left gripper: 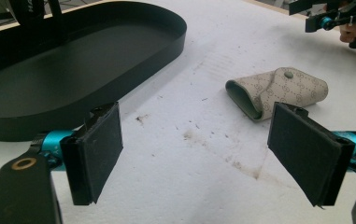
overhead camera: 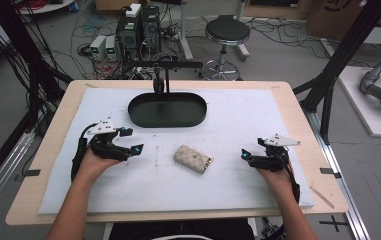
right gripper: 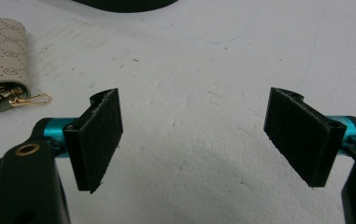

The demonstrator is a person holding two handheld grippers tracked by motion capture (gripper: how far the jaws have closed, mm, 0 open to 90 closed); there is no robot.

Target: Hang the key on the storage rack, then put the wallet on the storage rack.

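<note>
Lying between both spread grippers, monogram-patterned key pouch [overhead camera: 193, 159], lettering unreadable.

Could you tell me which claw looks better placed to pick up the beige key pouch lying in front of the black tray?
Probably the left claw: its open jaws point toward the key pouch, just ahead of it. The right claw, also open, faces bare white mat, with the pouch off to its side.

Both hand-held grippers low, jaws wide

Left hand-held gripper [overhead camera: 130, 141] and right hand-held gripper [overhead camera: 251, 149] point inward toward each other, nothing between their pads.
</note>
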